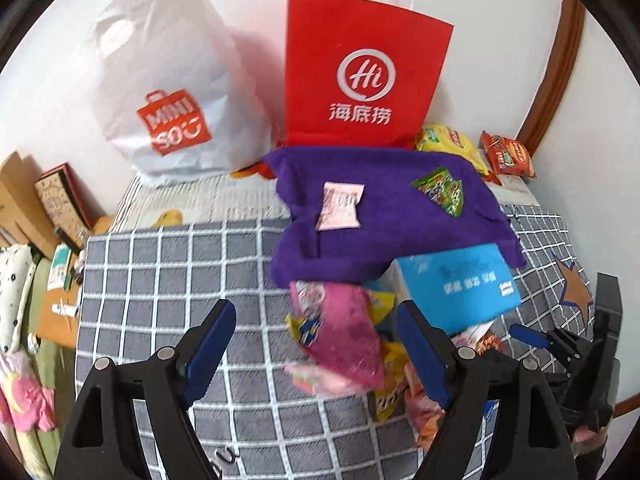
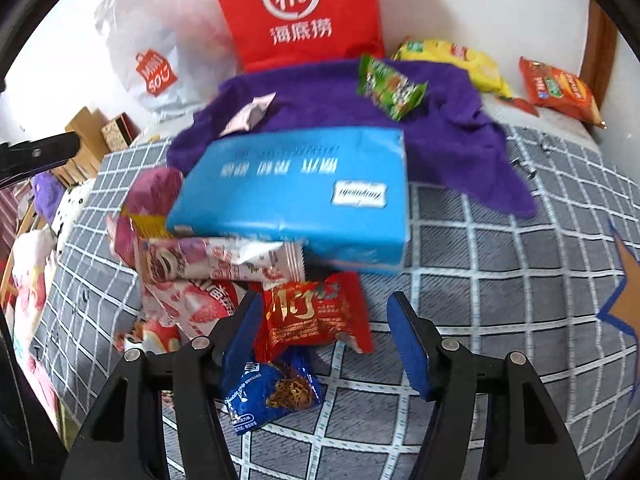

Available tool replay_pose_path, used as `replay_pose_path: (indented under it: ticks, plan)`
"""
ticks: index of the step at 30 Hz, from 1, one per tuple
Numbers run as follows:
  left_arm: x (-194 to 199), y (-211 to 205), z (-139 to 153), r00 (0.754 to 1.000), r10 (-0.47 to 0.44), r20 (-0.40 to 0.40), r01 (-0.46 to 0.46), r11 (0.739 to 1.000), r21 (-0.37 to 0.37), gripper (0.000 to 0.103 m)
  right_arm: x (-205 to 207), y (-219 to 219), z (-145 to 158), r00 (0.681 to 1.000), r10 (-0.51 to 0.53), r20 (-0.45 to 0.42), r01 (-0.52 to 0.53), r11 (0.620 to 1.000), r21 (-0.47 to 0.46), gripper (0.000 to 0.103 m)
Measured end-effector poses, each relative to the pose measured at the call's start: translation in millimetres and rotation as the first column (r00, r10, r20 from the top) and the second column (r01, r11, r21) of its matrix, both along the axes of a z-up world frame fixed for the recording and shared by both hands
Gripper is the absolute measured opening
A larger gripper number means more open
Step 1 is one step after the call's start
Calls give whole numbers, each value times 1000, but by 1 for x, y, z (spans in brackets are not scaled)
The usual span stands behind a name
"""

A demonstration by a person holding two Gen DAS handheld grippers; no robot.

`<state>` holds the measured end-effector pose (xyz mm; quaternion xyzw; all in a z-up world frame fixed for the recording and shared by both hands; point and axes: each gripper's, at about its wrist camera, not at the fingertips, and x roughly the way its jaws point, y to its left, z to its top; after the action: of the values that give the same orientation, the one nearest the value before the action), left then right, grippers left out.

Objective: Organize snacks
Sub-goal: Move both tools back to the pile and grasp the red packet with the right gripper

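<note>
The left gripper (image 1: 316,344) and right gripper (image 2: 324,340) are both hanging wide and empty over the snack pile (image 2: 224,276) beside the blue box (image 2: 296,196) on the checked bedspread (image 2: 500,264), probably choosing a packet; the red packet (image 2: 316,312) is sitting nearest the right gripper.

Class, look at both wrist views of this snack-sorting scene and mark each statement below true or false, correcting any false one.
1. Both grippers are open and hold nothing. True: the left gripper and right gripper show spread jaws with nothing clamped.
2. A green snack packet lies on the purple cloth. True.
3. The red paper bag lies flat on the bedspread. False: it stands upright against the wall.
4. The blue box stands alone, apart from all snacks. False: it rests against the heap of packets, over the red packet.
5. A blue cookie packet lies nearest the right gripper. True.
</note>
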<state>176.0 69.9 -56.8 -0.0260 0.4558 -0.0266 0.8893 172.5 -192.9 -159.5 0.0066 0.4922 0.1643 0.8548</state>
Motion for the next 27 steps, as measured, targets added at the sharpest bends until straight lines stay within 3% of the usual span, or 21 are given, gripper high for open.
replay_pose_path:
  ticks: [12,13,14,17,27]
  plan:
    - [-23,17,-18,998,42,-38,-42,999,15,81,7,13,-25,998,56,-18,-56,998,16,75]
    - [-23,18,-20,998,44,-40,-43,999,12,81,7,15,-25,998,63,-8,-63,998,15,72]
    - [-24,19,-21,998,43,-41,-43,999,10,81,6,15,-25,998,67,2,-67,998,14,59]
    - [-25,21,-26,998,44,-44,-44,999,3,81,5,14,-24,997,83,-7,-82,996,26,47]
    - [-15,15,-52,998,2,-63,-6,998,-68,81,-20,-20,-5,997,17,72,-18,1000,7,47]
